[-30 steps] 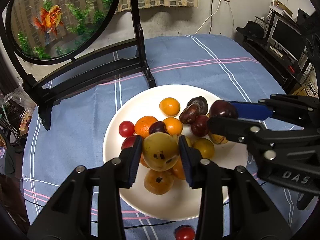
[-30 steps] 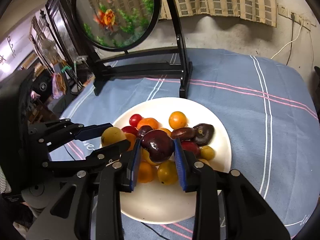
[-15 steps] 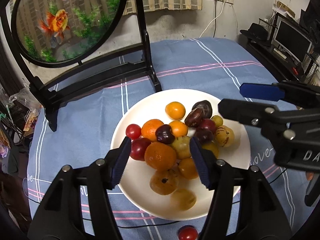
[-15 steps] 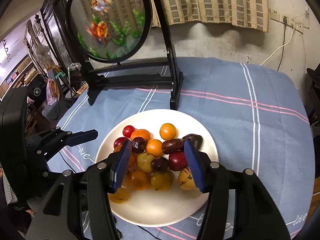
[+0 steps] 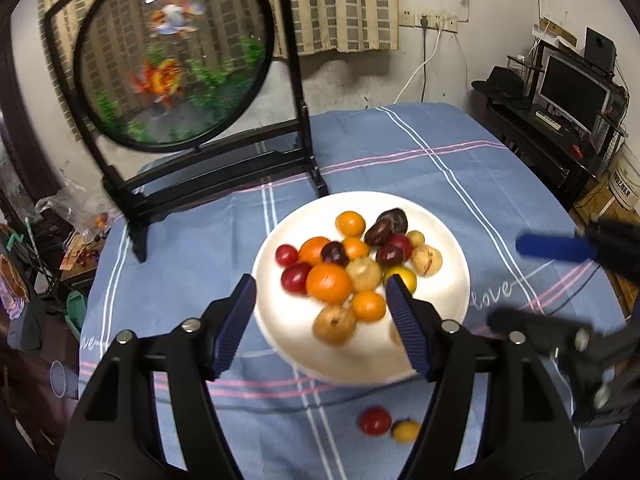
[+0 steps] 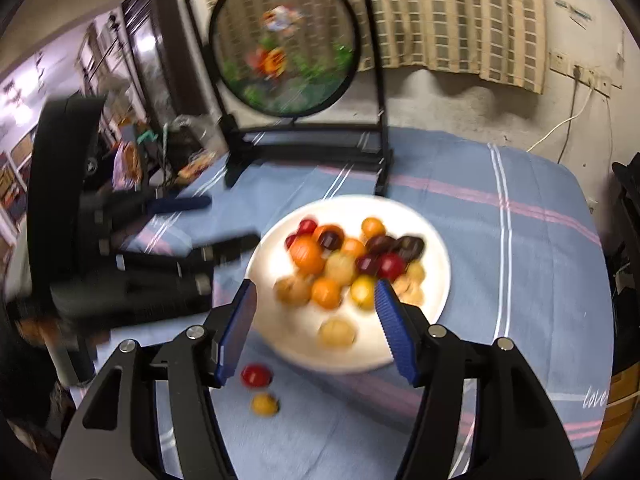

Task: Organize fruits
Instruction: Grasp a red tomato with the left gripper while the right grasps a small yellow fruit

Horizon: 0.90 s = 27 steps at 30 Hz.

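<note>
Both tongs are empty, jaws opening: the left tongs [image 5: 320, 320] hang above the near side of the white plate [image 5: 448, 304], and the right tongs [image 6: 314, 316] stand likewise at lower centre of their view. Heaped fruit [image 5: 352, 268] fills the plate at frame centre. Two pieces lie on the blue cloth [image 5: 460, 168] below the plate: a red fruit [image 5: 375, 421] with a yellow fruit [image 5: 405, 431] just beside it. Probable next step: collect these strays. Approach from above, straddle one piece only, close gently, and keep the other tongs clear of the plate rim.
</note>
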Each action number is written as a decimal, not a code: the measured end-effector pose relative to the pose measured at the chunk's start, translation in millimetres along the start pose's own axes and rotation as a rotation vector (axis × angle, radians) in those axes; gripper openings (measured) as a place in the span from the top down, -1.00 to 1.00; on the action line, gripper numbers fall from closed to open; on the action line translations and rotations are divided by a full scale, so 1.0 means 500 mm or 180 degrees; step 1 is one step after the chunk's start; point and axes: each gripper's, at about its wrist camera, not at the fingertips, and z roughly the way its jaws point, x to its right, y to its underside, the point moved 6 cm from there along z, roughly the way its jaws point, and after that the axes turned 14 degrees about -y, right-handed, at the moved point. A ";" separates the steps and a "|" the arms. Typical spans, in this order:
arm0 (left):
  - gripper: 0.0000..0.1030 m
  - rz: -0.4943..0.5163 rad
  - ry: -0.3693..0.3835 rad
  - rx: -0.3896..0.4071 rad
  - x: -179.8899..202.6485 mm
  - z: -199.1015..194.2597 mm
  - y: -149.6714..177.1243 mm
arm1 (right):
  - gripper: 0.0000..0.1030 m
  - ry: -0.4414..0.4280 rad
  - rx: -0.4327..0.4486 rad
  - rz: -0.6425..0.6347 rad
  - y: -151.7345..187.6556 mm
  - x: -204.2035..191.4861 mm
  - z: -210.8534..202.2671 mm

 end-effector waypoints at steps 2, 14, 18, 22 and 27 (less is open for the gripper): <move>-0.43 -0.0078 0.0001 -0.0059 -0.023 -0.010 0.045 | -0.21 -0.0035 -0.0148 -0.0088 0.061 -0.030 0.013; -0.43 -0.0523 0.0038 -0.1003 -0.103 0.030 0.334 | 0.00 0.0047 -0.1056 -0.0298 0.250 -0.071 0.207; -0.43 -0.0546 0.0058 -0.1002 -0.103 0.027 0.340 | 0.26 0.0118 -0.1213 -0.0314 0.249 -0.061 0.250; -0.43 -0.0488 0.0144 -0.0968 -0.076 0.026 0.322 | 0.46 0.0029 -0.1206 -0.0256 0.247 -0.058 0.250; -0.43 -0.0283 0.0320 -0.0906 -0.004 0.036 0.292 | 0.46 -0.0031 -0.1029 -0.0037 0.233 -0.032 0.195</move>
